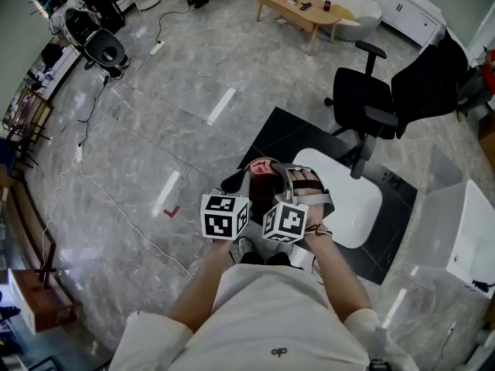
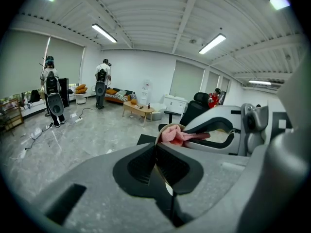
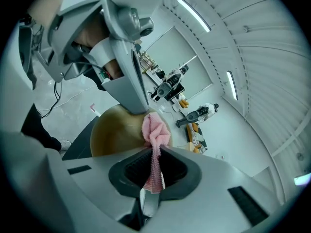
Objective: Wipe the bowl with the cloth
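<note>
holding: our left gripper (image 2: 156,147) has its fingers pinched shut on the thin edge of the bowl (image 3: 116,132).
right gripper (image 3: 153,155): its fingers are squeezed tight on the pink cloth (image 3: 155,129), and a strip of it hangs back between them.
cloth: the bunched end pokes out at 12 o'clock from the right fingers and touches the inside of the bowl near its edge.
bowl: we see it up in the air in front of us, tan inside, with its open side turned to the right gripper.
left grab spot: at 1 o'clock on the bowl's edge in the right gripper view, just beside the cloth.
marker cubes (image 1: 225,216): side by side in the head view, nearly touching.
white table (image 1: 352,207): at 3 o'clock from our grippers, down on the floor (image 1: 155,130).
black chair (image 1: 363,99): at 1 o'clock, past the table.
</note>
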A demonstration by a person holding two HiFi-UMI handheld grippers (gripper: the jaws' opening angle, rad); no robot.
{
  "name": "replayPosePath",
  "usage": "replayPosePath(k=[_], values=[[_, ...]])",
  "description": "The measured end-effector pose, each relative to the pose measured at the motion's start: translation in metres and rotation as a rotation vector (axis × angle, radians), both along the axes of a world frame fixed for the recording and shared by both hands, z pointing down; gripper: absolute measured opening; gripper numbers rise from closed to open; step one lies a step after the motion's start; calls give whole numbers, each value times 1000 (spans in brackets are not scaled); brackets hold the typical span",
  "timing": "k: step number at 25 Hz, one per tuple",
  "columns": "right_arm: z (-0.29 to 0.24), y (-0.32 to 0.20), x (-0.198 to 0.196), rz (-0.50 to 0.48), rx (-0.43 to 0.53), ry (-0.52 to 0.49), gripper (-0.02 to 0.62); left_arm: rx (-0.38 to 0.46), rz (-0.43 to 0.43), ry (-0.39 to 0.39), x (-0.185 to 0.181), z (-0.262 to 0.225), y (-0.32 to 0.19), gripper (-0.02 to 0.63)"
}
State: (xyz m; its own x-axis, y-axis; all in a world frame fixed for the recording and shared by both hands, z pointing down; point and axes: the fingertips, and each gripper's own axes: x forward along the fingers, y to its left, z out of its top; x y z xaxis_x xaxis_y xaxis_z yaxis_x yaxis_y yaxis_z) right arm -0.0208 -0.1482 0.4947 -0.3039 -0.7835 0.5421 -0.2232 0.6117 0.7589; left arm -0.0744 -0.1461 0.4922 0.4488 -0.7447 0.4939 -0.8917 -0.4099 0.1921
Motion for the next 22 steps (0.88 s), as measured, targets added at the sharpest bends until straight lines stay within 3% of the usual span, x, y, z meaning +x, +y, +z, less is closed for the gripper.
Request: replayPosePath(k=[5,9,14,22], values=[[3,5,6,100,-76,-86,28,16,-17,-1,-4,-5,-4,21],[15,15,4,147,-196,-164,28,25,-22,2,-4,-7,-7,21],[26,23,-8,112,-247,-157,28,26,-8,8,3,-7,-7,21],[20,18,-27,53,-224,-138,28,24,17,16,10,-11,-2,21]])
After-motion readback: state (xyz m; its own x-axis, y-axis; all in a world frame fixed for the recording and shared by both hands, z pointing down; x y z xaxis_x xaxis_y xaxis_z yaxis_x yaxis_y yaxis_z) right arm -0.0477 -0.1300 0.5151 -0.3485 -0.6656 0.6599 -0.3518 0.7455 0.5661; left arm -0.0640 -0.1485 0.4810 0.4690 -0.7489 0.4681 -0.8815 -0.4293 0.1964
